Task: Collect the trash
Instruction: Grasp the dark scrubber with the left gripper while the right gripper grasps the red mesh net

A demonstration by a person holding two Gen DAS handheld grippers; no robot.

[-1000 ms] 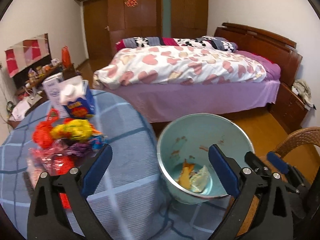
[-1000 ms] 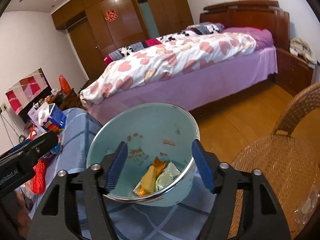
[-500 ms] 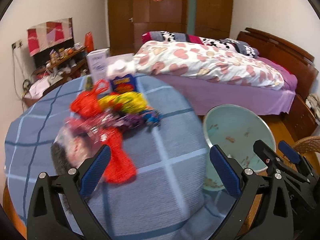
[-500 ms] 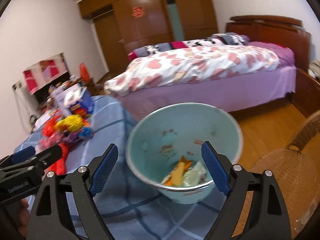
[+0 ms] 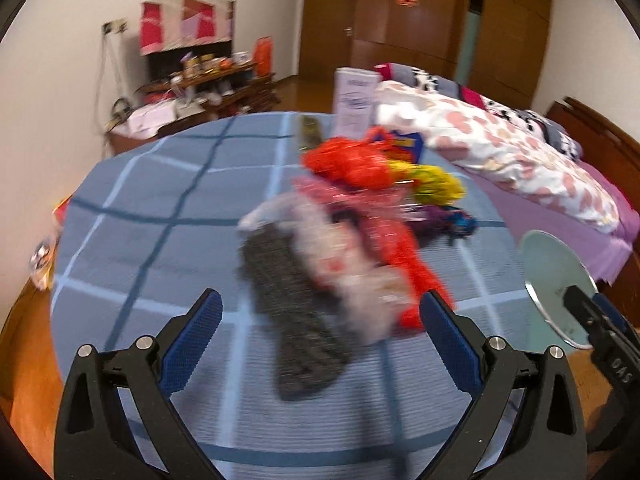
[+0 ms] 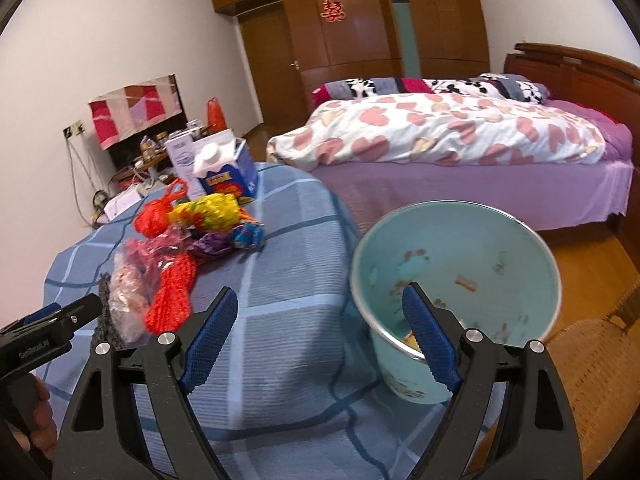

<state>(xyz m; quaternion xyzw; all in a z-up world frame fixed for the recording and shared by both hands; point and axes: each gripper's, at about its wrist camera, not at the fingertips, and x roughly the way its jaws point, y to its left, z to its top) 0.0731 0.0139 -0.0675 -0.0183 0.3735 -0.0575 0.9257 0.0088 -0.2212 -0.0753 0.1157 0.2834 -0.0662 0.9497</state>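
Note:
A pale blue trash bin (image 6: 456, 280) stands beside the table at its right edge, with wrappers at the bottom; its rim shows in the left wrist view (image 5: 556, 280). A pile of trash lies on the blue checked tablecloth (image 5: 160, 240): a clear plastic bag (image 5: 348, 264), red mesh netting (image 5: 404, 248), a dark mesh piece (image 5: 296, 312), yellow wrappers (image 5: 432, 180) and purple wrappers (image 5: 436, 216). My left gripper (image 5: 320, 332) is open and empty, just in front of the pile. My right gripper (image 6: 320, 336) is open and empty, between pile and bin.
A blue carton (image 6: 228, 172) and a white box (image 6: 182, 156) stand at the table's far side. More wrappers (image 5: 44, 256) lie at the table's left edge. A bed (image 6: 460, 140) is behind, a wicker chair (image 6: 592, 376) at the right, a cluttered shelf (image 5: 200, 80) by the wall.
Both grippers have swung left, away from the bin and toward the trash pile. The pile is now centred and closer in the left wrist view. Both stay open.

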